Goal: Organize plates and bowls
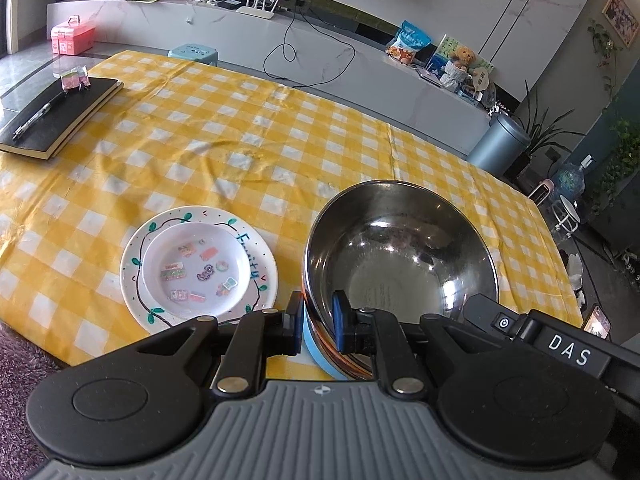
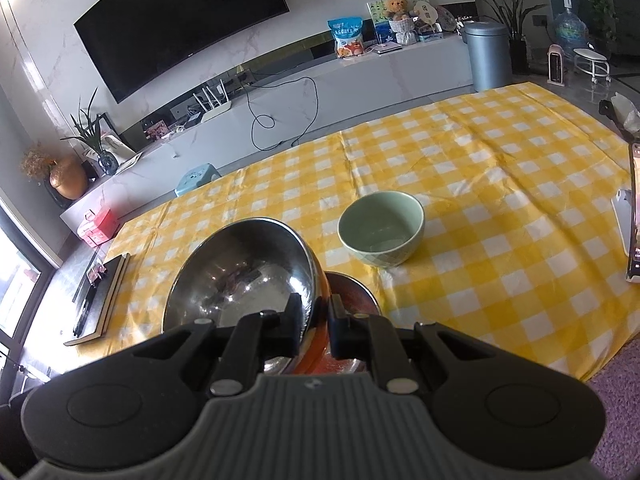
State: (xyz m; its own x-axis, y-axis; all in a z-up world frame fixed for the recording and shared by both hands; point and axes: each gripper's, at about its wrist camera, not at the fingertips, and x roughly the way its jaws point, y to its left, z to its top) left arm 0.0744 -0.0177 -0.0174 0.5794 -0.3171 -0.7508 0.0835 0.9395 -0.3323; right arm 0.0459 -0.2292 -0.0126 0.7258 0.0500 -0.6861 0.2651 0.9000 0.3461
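Observation:
A steel bowl (image 1: 400,256) with a pale blue outside is held tilted over the yellow checked tablecloth (image 1: 240,140). My left gripper (image 1: 318,322) is shut on its near rim. My right gripper (image 2: 316,320) is shut on the opposite rim of the same steel bowl (image 2: 240,276). Below it in the right wrist view sits a second steel bowl with an orange outside (image 2: 352,292), partly hidden. A green ceramic bowl (image 2: 382,228) stands alone further back. A small white dish with stickers (image 1: 194,268) rests on a white painted plate (image 1: 260,256) left of the steel bowl.
A black notebook with a pen (image 1: 56,116) lies at the table's far left. A phone on a stand (image 2: 632,232) is at the right edge. A purple rug (image 2: 616,392) lies below the table's near edge. A TV cabinet (image 2: 280,108) runs behind the table.

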